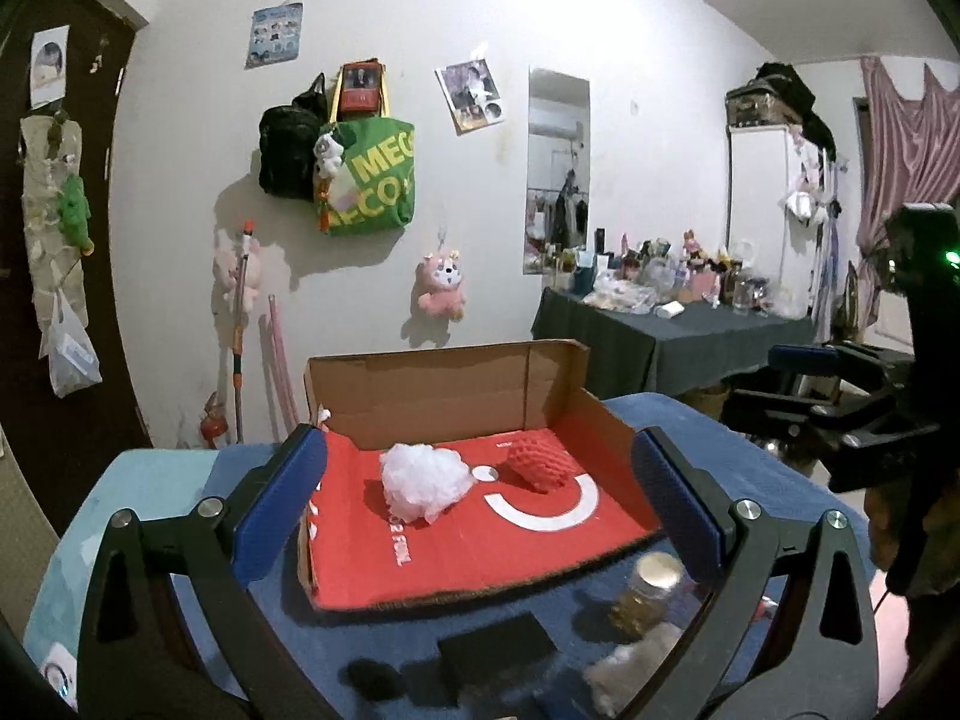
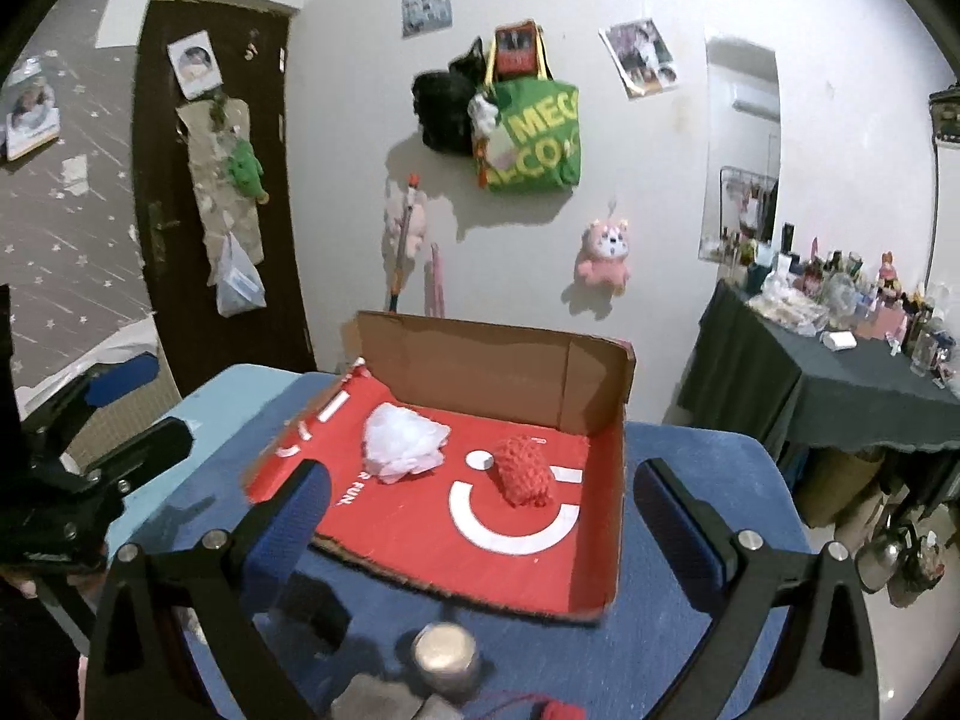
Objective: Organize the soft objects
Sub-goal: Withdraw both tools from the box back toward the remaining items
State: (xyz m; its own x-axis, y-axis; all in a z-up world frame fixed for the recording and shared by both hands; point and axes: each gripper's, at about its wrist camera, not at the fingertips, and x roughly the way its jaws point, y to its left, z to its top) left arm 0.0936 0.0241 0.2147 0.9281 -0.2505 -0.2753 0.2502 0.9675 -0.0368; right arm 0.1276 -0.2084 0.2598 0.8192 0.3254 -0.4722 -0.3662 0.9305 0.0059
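An open cardboard box (image 1: 456,564) with a red inside lies on the blue-covered table (image 1: 750,480). In it rest a white fluffy puff (image 1: 423,480) and a red knitted piece (image 1: 540,462), side by side and apart. My left gripper (image 1: 479,435) is open and empty, held back from the box's near edge. My right gripper (image 2: 480,467) is likewise open and empty, facing the puff (image 2: 405,441) and the red piece (image 2: 522,471). Each gripper shows at the edge of the other's view: the right gripper (image 1: 780,384) and the left gripper (image 2: 138,408).
In front of the box stand a metal-lidded jar (image 1: 651,591), a black block (image 1: 498,648), a dark round lump (image 1: 375,681) and a pale soft lump (image 1: 630,666). A small red item on a string (image 2: 564,711) lies nearby. A dark-clothed side table (image 1: 660,348) crowded with bottles stands at the right.
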